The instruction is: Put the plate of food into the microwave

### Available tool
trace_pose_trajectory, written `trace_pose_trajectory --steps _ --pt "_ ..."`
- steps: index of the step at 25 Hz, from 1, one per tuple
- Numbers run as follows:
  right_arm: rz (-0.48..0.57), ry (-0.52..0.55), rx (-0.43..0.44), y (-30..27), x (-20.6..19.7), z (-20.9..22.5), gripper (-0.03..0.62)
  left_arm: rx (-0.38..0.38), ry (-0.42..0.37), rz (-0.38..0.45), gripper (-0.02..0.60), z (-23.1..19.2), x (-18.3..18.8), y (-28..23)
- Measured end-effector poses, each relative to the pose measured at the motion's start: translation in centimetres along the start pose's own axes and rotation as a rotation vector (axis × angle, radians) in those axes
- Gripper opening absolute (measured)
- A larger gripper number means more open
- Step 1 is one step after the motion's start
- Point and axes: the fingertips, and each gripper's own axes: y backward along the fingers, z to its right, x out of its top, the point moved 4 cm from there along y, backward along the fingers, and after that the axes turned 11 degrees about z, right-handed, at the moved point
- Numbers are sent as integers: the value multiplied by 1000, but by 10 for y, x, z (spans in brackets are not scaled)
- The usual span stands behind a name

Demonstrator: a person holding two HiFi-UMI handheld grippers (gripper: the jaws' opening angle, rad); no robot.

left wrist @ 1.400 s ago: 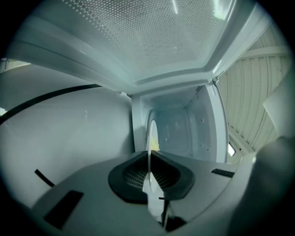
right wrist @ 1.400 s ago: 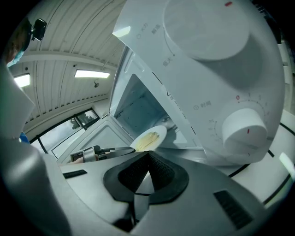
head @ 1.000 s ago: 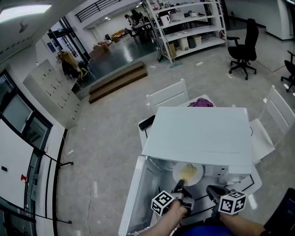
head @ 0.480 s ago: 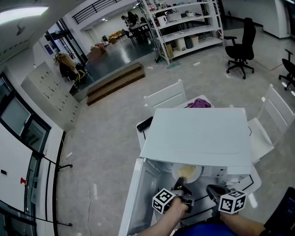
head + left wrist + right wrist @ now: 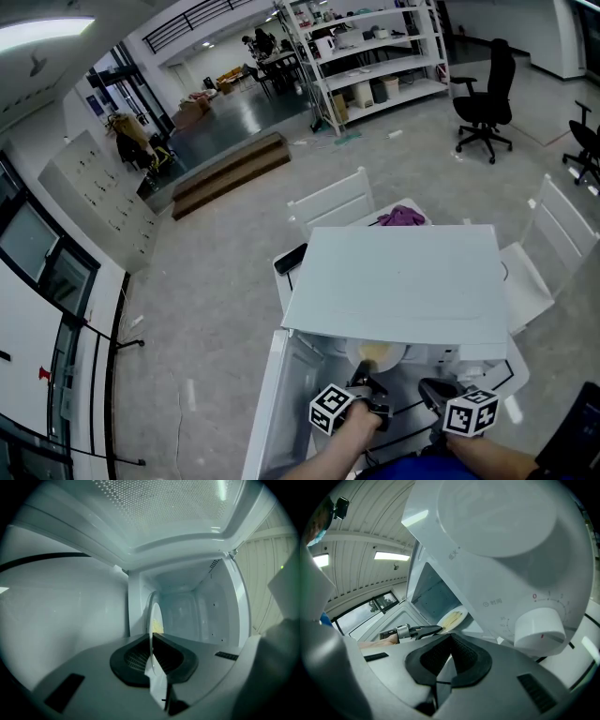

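Plate [image 5: 377, 353] in the mouth of the microwave [image 5: 403, 281], and the head view has its far half tucked under the oven's roof while the near rim pokes out toward the person. Pale yellow food [image 5: 375, 351] is on it. The left gripper [image 5: 365, 378] has that near rim: its own view shows the dark pads [image 5: 133, 660] clamped on the plate [image 5: 153, 616] seen edge-on, the white rim running straight down between them. Beyond the pads, the plate reaches into the white cavity, with a sliver of food [image 5: 157, 628] showing. Whether it is down on the oven floor or held just above it, I cannot tell.

Over to the right gripper [image 5: 433, 390]. It hangs in front of the control panel, apart from the plate, and its own view shows the right gripper [image 5: 449, 656] with jaws together and nothing between them. That view also catches the big white dial [image 5: 539, 627] just beside it on the right. To the left, the left gripper [image 5: 425, 630] has its tips on the plate [image 5: 452, 618].

The door [image 5: 272, 412] stands swung wide on the left. The microwave sits on a white table [image 5: 518, 364], with a purple cloth [image 5: 401, 217] behind it and a white chair [image 5: 336, 199] at the far side.
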Motion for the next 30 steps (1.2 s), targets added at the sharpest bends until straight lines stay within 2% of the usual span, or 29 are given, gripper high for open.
trace_pose_trajectory --steps 15,22,30 --pt "-7 5 -3 -3 -2 -2 0 -92 -70 -37 18 6 2 -14" --pt "-7 6 2 -6 -2 -2 0 -136 -145 -66 22 8 1 -14" --pt "-16 14 10 -10 -3 -4 0 -201 -175 -96 99 16 -1 -12"
